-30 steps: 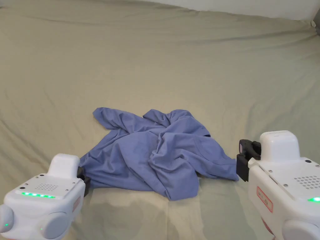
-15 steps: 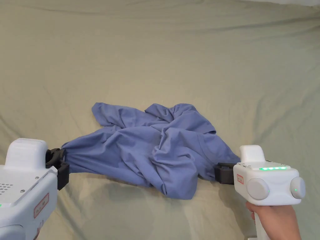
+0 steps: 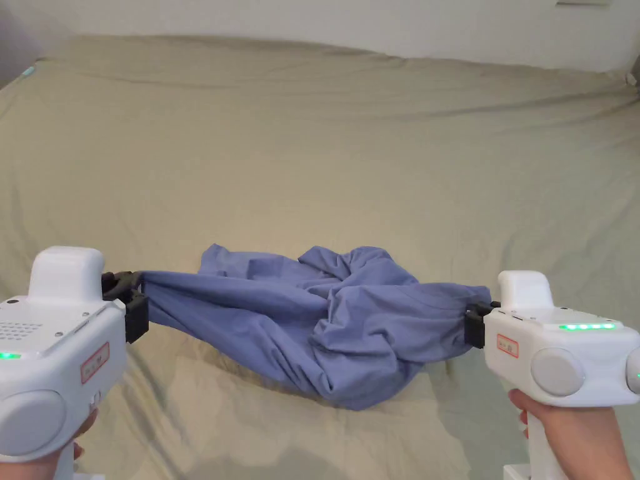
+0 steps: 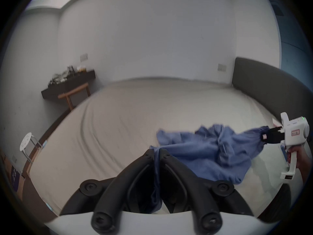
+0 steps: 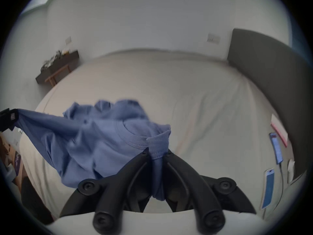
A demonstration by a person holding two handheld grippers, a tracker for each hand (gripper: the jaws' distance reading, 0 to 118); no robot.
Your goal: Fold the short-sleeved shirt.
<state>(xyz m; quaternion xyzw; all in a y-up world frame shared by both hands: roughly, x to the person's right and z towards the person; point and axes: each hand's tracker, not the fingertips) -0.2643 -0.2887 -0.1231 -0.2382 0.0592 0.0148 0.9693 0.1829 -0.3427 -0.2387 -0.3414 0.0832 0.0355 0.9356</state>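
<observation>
A crumpled blue short-sleeved shirt (image 3: pixel 325 319) hangs stretched between my two grippers above the beige bed (image 3: pixel 312 137). Its middle sags down to the sheet. My left gripper (image 3: pixel 134 294) is shut on the shirt's left end; in the left gripper view the black jaws (image 4: pixel 156 151) pinch blue cloth (image 4: pixel 203 152). My right gripper (image 3: pixel 474 315) is shut on the right end. In the right gripper view its jaws (image 5: pixel 156 151) clamp a hemmed edge beside the round neckline of the shirt (image 5: pixel 105 140). The other gripper (image 4: pixel 271 135) appears at the far right of the left gripper view.
The bed sheet spreads wide beyond the shirt. A dark headboard (image 4: pixel 271 89) runs along the bed's right side. A dark shelf with small items (image 4: pixel 67 84) and a white stool (image 4: pixel 27 142) stand by the wall on the left. Several flat items (image 5: pixel 276 147) lie near the headboard.
Both grippers rose and pulled apart, lifting the shirt's two ends off the bed and stretching it between them. The head camera tilted up as well.
</observation>
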